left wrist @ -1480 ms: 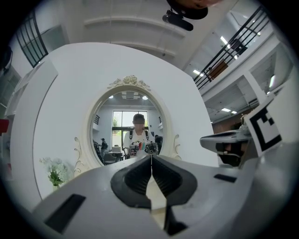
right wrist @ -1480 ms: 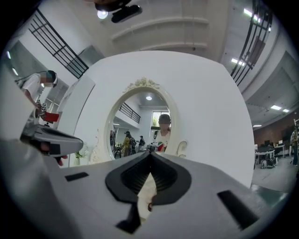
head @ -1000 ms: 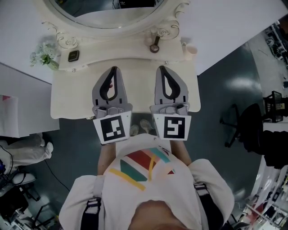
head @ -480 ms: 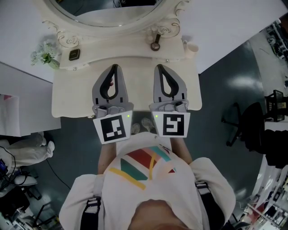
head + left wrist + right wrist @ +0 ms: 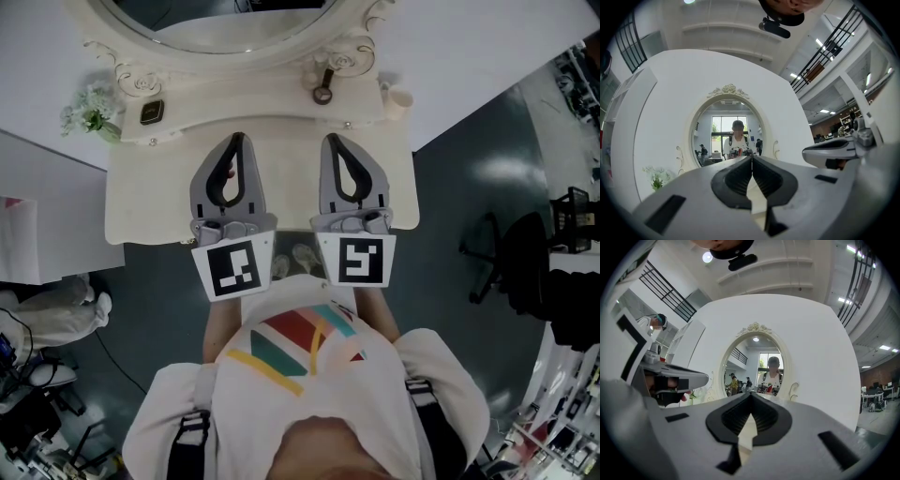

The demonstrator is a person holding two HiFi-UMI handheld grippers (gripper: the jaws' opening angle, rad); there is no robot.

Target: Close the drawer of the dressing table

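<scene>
With left gripper (image 5: 236, 141) and right gripper (image 5: 334, 141) fully closed and empty over the dressing table (image 5: 141, 211), no drawer protrudes from its front edge, so closing appears complete.

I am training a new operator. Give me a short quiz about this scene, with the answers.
1. True or false: the left claw and the right claw are both shut.
2. On the dressing table, the flowers stand at: A) the person's left end, B) the person's right end, C) the middle.
3. What shape is the mirror?
Key: 1 true; 2 A; 3 oval.
</scene>
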